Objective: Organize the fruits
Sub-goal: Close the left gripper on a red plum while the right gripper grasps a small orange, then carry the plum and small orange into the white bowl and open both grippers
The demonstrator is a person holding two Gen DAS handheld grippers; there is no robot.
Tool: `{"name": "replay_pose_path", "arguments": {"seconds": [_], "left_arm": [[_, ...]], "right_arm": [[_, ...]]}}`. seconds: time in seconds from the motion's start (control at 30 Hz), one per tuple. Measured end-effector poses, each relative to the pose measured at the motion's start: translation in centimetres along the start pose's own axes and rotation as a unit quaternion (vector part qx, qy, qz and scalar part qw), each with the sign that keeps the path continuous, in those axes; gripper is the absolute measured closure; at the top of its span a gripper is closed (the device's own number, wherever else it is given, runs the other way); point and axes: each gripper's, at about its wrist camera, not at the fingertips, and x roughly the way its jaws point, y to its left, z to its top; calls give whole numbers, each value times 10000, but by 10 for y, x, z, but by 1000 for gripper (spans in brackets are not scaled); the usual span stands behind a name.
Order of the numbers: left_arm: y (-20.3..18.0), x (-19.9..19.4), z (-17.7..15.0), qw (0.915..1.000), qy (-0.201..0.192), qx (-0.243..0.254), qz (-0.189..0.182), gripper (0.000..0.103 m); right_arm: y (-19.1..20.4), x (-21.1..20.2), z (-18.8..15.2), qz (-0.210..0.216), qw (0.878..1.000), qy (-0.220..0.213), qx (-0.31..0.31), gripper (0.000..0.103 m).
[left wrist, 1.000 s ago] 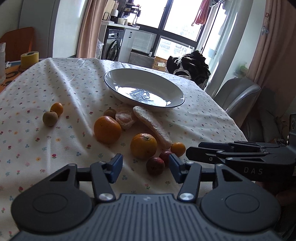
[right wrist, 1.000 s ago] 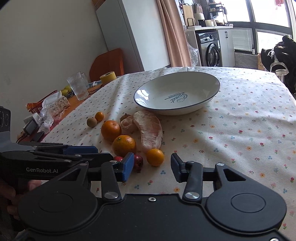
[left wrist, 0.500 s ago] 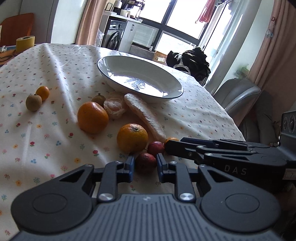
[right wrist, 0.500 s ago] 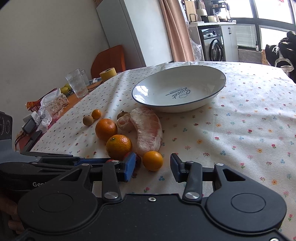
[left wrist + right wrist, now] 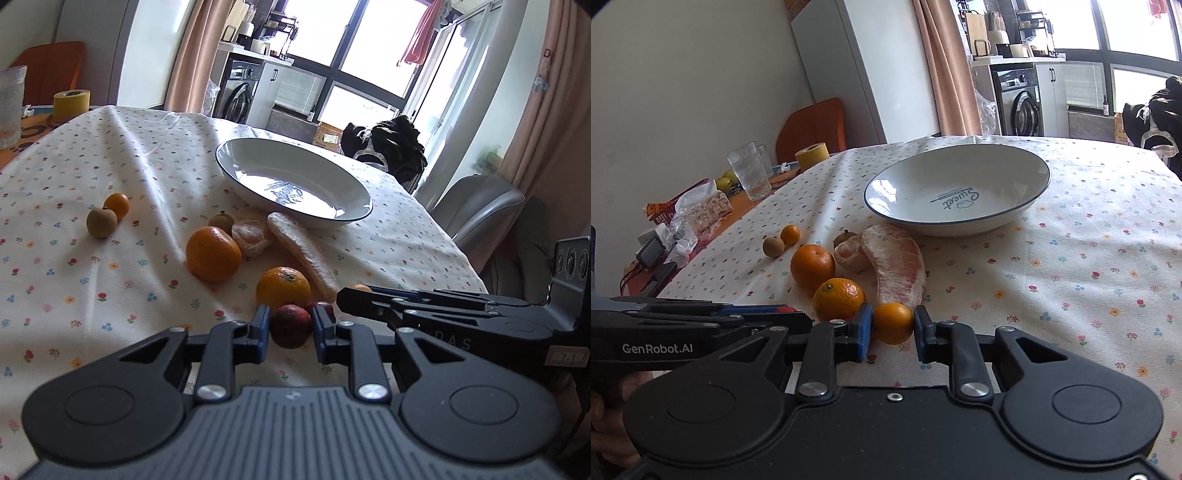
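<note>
Plainly, each tool grips its own pick near the table's front edge: the left gripper (image 5: 287,328) clenches a dark red fruit (image 5: 290,325); the right gripper (image 5: 892,328) clasps a small orange fruit (image 5: 892,322); both presumably bound for the empty bowl (image 5: 1015,218).

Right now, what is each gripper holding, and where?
Left gripper: the dark red fruit, by its sides. Right gripper: the small orange fruit, by its sides.
</note>
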Motion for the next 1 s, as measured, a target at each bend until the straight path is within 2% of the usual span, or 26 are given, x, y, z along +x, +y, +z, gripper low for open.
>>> {"name": "replay_pose_path", "arguments": {"seconds": [0.53, 1.0], "left_arm": [[-1, -26, 27, 9985, -531, 39, 103, 80], [-2, -2, 55, 9977, -633, 154, 160, 80]], "right_arm": [[9, -22, 25, -58, 9984, -535, -155, 81], [-1, -10, 53, -111, 9967, -756, -277, 81]]}}
